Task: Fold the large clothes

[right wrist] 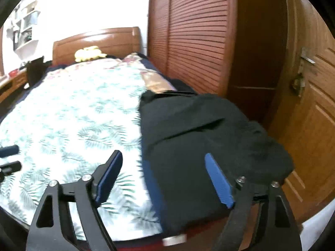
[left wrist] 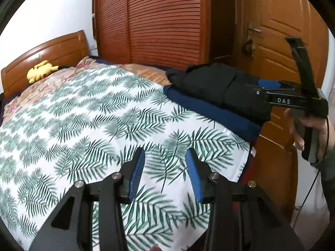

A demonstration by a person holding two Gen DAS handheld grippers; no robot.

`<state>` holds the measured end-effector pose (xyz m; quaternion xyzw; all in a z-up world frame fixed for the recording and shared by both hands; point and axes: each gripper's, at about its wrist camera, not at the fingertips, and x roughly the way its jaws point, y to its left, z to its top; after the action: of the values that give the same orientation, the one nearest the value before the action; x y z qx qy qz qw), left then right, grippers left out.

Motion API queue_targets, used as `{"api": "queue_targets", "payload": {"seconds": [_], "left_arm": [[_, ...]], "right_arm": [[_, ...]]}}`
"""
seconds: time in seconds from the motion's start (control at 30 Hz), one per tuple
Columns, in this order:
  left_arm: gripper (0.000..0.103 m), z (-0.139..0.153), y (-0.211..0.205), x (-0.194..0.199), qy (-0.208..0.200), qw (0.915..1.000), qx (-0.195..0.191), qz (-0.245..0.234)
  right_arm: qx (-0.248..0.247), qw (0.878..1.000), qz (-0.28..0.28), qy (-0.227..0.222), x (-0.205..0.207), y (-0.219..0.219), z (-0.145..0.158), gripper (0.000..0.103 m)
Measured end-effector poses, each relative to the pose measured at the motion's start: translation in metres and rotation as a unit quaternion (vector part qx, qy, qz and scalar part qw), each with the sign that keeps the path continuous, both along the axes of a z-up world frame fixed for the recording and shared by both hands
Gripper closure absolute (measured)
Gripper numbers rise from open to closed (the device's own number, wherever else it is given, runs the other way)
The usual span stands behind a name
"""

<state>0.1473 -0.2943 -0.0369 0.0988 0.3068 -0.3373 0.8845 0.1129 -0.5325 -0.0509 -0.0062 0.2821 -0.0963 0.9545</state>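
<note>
- Left gripper [left wrist: 165, 167]: jaws apart, holding nothing, above the leaf-print sheet [left wrist: 88, 113].
- Right gripper [right wrist: 165, 177]: jaws apart over the black garment [right wrist: 199, 125], not clamped on it.
- Black garment: lies folded on a folded navy garment [left wrist: 211, 108], stacked at the bed's corner near the door [left wrist: 278, 48].
- Progress: both pieces appear folded; no unfolded clothing in view, so the task seems nearly complete.

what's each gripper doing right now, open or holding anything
left gripper: open, empty, over the leaf-print sheet.
right gripper: open, empty, at the black garment.
</note>
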Motion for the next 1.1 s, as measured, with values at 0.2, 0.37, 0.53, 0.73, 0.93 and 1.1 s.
{"api": "queue_targets", "payload": {"seconds": [0.2,0.37,0.53,0.73,0.93,1.1], "left_arm": [[0.064,-0.007,0.008,0.001,0.007,0.9999,0.002,0.007],[0.064,-0.014,0.005,-0.002,0.006,1.0,0.006,-0.001],[0.064,-0.019,0.014,-0.004,0.018,0.9998,-0.002,0.007],[0.064,-0.021,0.052,-0.007,0.029,0.9986,-0.009,0.043],[0.064,-0.021,0.109,-0.005,0.026,0.9933,-0.014,0.112],[0.064,-0.028,0.151,-0.005,0.019,0.9872,-0.008,0.158]], "right_arm": [[-0.011,1.0,0.005,-0.01,0.005,0.022,0.001,0.017],[-0.015,1.0,-0.025,0.007,0.011,-0.007,-0.003,0.017],[-0.001,0.996,-0.069,0.063,0.024,-0.051,-0.033,0.016],[0.0,0.995,-0.079,0.063,0.029,-0.047,-0.038,0.016],[-0.015,0.998,-0.051,0.026,0.029,0.006,-0.019,0.016],[0.003,1.0,0.008,0.022,0.039,0.061,-0.024,0.016]]}}
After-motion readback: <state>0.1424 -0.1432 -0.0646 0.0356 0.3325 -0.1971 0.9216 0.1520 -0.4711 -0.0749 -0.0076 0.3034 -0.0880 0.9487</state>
